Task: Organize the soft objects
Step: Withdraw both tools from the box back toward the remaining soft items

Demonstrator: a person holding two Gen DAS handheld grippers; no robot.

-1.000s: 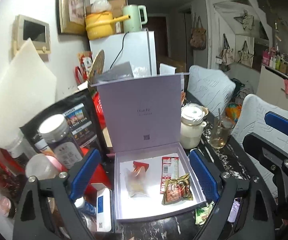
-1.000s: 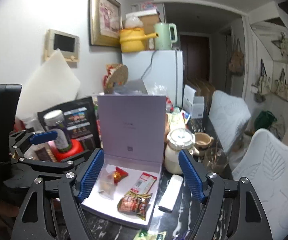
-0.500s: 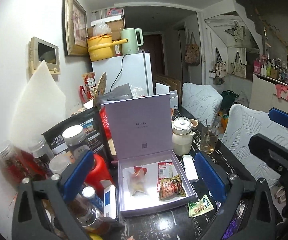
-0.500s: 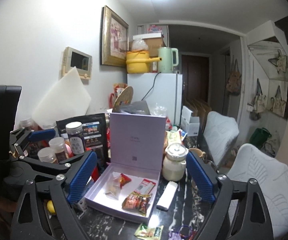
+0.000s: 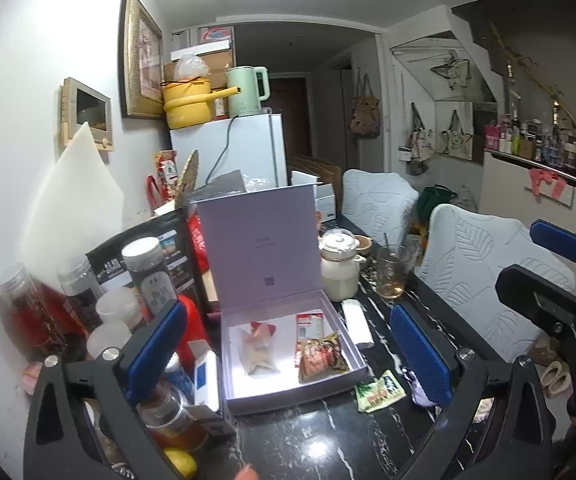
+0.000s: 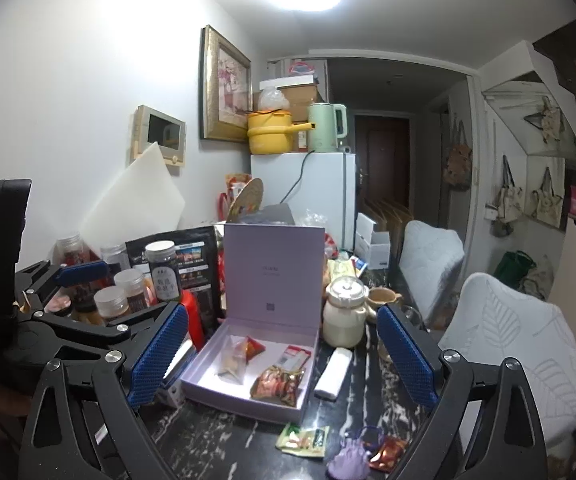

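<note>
Right gripper [image 6: 282, 354] jaws opening, empty, purple object [image 6: 347, 460] partly cut off

- Box [image 6: 244, 394]: pale lilac, white inside.
- Bench [image 6: 240, 440]: black, veined white like marble.
- Green-and-white sachet [image 6: 303, 440], at 6 o'clock from the box.
- Purple pouch [image 6: 347, 462] (knitted look).
- Pot [image 6: 268, 132]: yellow; kettle [image 6: 325, 128]: mint green.
- Chair [image 6: 515, 344]: white, leaf-patterned.
- Gripper pads [image 6: 159, 356]: blue, dimpled.
</note>
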